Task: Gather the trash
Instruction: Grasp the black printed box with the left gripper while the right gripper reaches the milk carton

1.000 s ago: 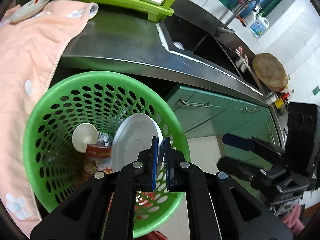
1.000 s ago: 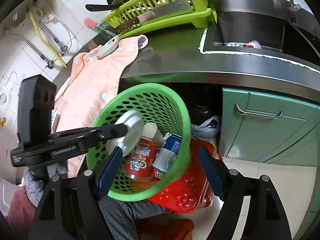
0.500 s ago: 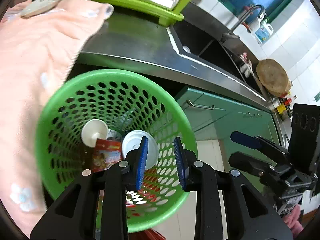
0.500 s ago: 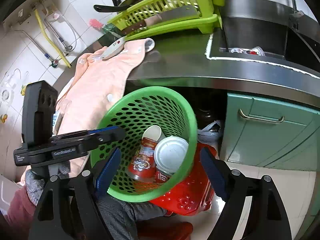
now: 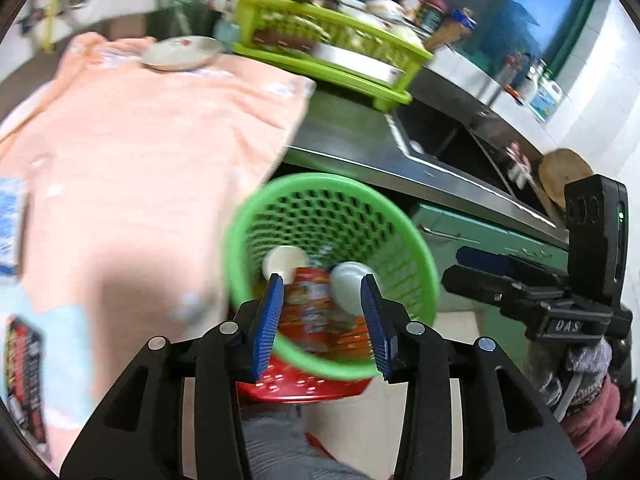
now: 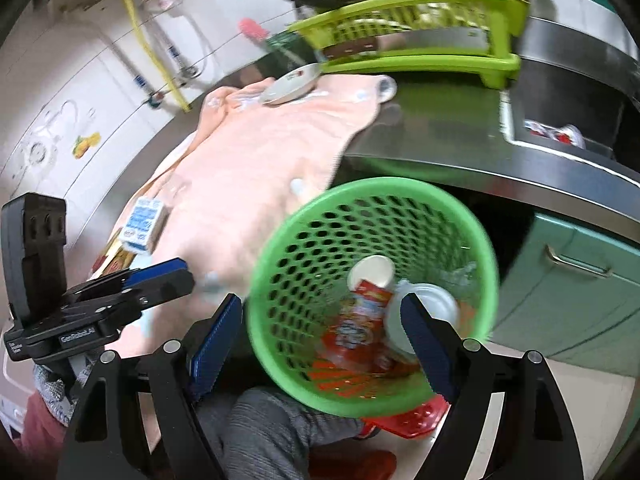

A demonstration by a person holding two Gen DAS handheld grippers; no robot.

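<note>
- Left gripper [image 5: 322, 322]: fingers spread wide and holding nothing; hovers above the basket mouth, aimed down into it, a stance that fits a drop just made.
- Right gripper [image 6: 320, 340]: fingers likewise wide apart and empty; poised over the near rim of the same basket, apparently on standby and not reaching for anything.
- Green basket [image 6: 484, 248]: perforated plastic bin serving as the trash receptacle; stands on the floor just below the edge of the desk [image 6: 440, 136], over a red perforated item [image 5: 304, 386], likely so that rubbish can be carried a short way from the surface above.
- Contents of the basket: a red printed snack cup [image 6: 352, 328], a white paper cup [image 6: 372, 270] beside it, and a white disc-shaped lid [image 6: 424, 310] lying against the red cup; all rest low in the bin, so this part of the collecting appears done.
- Blue-and-white carton [image 6: 142, 226]: lies at the far-left end of the desk, well apart from the basket; a red-and-yellow packet [image 6: 114, 260] lies just beside it. Both are judged to be trash not yet gathered.
- Pink towel [image 5: 140, 152]: spread over the desk and hanging over its front edge, beside the basket.
- Small dish [image 5: 182, 52]: sits on the far end of the towel, near the green dish rack [image 5: 328, 46]; judged kitchenware, not trash.
- Sink [image 6: 560, 120]: sunk into the desk to the right; a red-and-white wrapper-like scrap shows inside, too small to identify.
- Image condition: motion blur in both views; fine print is unreadable.
</note>
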